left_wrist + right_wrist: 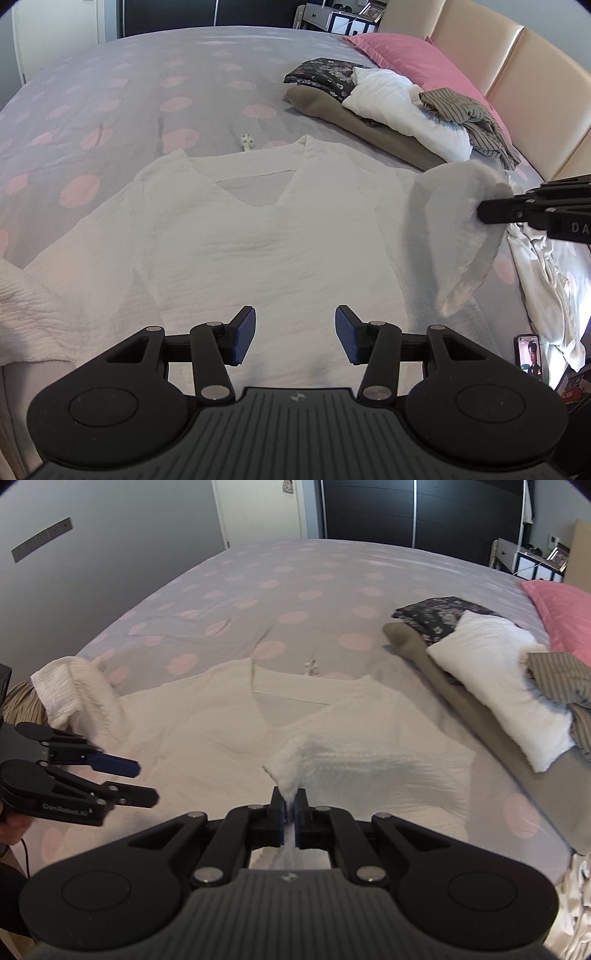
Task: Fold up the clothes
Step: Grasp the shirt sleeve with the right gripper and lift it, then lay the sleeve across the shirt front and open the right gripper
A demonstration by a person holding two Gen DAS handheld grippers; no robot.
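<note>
While the white V-neck blouse [258, 229] lies spread flat on the bed's grey, pink-dotted cover [122, 92], we see clutter to its right: a stack of folded clothes [399, 107] topped by a striped garment [469, 114], a pink pillow [413, 55] against the padded beige headboard [517, 74], a crumpled cream cloth [546, 280] at the near right edge, and a lit phone [530, 354] beside it. A small white tag [246, 141] sits just beyond the neckline. Our right gripper [290, 805] is clamped on the crinkled cuff of the right sleeve [369, 760], lifted and drawn over the blouse body. Our left gripper [294, 334] hovers with jaws wide apart over the hem, holding nothing. The fabric looks soft and finely ridged; the left sleeve [74, 690] bunches at the bed's left edge.
</note>
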